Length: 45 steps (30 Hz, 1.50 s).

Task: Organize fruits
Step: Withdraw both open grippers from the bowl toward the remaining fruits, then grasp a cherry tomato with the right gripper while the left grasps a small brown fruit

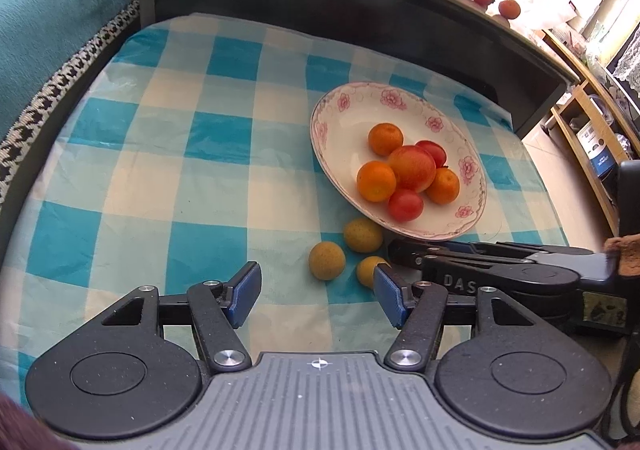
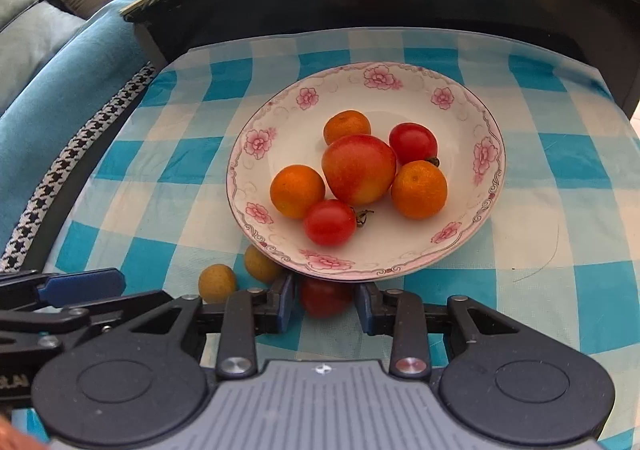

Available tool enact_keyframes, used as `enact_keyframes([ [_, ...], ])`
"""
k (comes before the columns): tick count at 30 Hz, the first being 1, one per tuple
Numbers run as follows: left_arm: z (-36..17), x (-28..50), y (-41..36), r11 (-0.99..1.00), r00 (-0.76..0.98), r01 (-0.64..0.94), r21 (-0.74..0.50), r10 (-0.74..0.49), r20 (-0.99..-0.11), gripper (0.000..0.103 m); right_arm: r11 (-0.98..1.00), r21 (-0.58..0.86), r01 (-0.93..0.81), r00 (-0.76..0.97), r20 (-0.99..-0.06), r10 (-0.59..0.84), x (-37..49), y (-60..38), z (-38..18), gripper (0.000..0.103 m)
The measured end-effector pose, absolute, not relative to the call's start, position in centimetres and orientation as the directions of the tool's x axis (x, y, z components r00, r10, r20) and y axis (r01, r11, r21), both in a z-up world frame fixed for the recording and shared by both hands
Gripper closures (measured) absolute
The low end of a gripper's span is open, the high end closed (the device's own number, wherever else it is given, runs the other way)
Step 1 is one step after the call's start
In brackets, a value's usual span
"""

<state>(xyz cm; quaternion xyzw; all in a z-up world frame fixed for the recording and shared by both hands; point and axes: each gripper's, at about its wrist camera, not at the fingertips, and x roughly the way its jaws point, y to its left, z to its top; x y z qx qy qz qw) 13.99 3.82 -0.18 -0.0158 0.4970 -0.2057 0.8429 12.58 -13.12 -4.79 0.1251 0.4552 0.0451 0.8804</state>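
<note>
Right gripper sits low at the near rim of the floral plate, jaws closed on a red cherry tomato with both pads touching it. Left gripper hangs half open over the blue checked cloth, nothing between its pads. Three yellow-green fruits lie on the cloth just beside the plate's near edge. Plate holds three small oranges, two cherry tomatoes and one bigger red-yellow fruit.

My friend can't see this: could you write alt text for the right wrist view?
The right gripper is shut on a red cherry tomato at the near rim of a floral white plate holding six fruits, on a blue-and-white checked cloth.
</note>
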Motion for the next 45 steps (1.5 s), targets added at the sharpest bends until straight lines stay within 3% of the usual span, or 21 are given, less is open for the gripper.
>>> enact_keyframes([
  [6, -1.5, 14.5, 2.2, 0.904, 0.405, 0.373, -0.210, -0.362, -0.839, 0.035, 0.974, 0.225, 0.001, 0.567, -0.803, 0.185, 11.3, -14.5, -3.9, 0.073],
  [18, -2.6, 15.6, 1.0, 0.915, 0.429, 0.361, -0.178, -0.333, -0.840, 0.061, 0.972, 0.230, -0.042, 0.524, -0.823, 0.218, 8.3, -15.9, -2.9, 0.073],
  [29, -3.3, 15.8, 0.1, 0.924, 0.442, 0.362, -0.119, -0.283, -0.851, 0.070, 0.974, 0.225, -0.038, 0.505, -0.836, 0.213, 8.8, -15.8, -4.1, 0.073],
  [45, -1.9, 9.6, 1.3, 0.895, 0.391, 0.435, -0.101, -0.289, -0.874, 0.071, 0.979, 0.186, -0.081, 0.482, -0.853, 0.202, 6.1, -14.7, -3.4, 0.073],
])
